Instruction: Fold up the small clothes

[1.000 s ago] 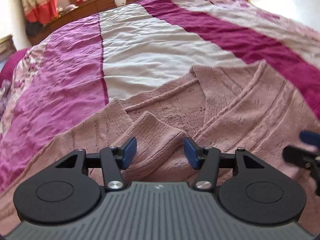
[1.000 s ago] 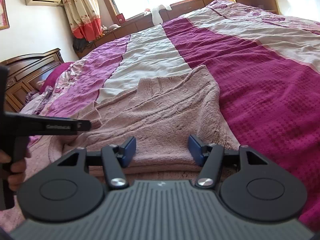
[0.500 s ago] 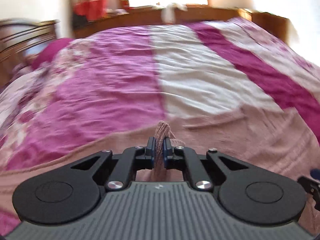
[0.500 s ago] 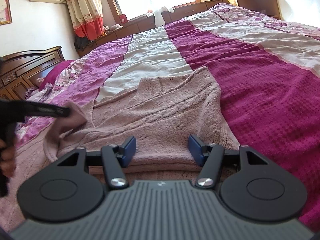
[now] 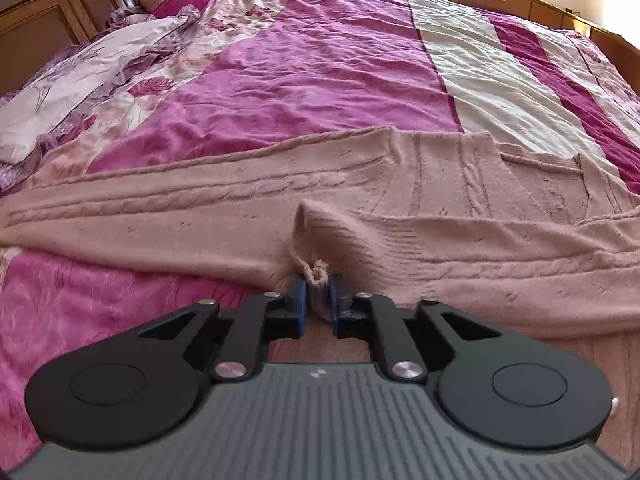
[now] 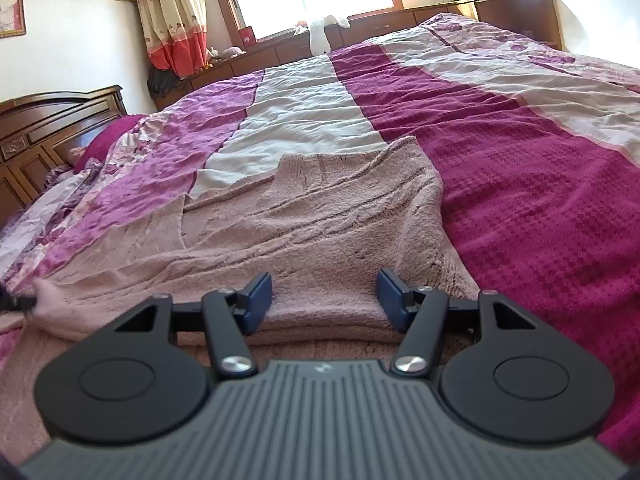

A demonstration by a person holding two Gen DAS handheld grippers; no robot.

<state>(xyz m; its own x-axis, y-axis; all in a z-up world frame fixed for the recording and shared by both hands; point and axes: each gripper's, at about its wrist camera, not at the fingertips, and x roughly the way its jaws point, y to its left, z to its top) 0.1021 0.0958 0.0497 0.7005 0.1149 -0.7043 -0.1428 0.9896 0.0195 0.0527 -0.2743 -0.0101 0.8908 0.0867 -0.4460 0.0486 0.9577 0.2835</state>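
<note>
Cuff [image 5: 318, 276] pinched in left hand-held gripper [image 5: 319, 304], jaws easing apart; lay sleeve flat first; right hand-held gripper [image 6: 325, 296] stands apart over sweater [image 6: 320, 216].

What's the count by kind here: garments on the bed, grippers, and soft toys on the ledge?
Pink cable-knit sweater: 1, lying on the bedspread
Grippers: 2, the left gripper with sweater knit between its opening jaws, the right gripper open over the sweater
White soft toy on the ledge: 1
Total: 4
</note>
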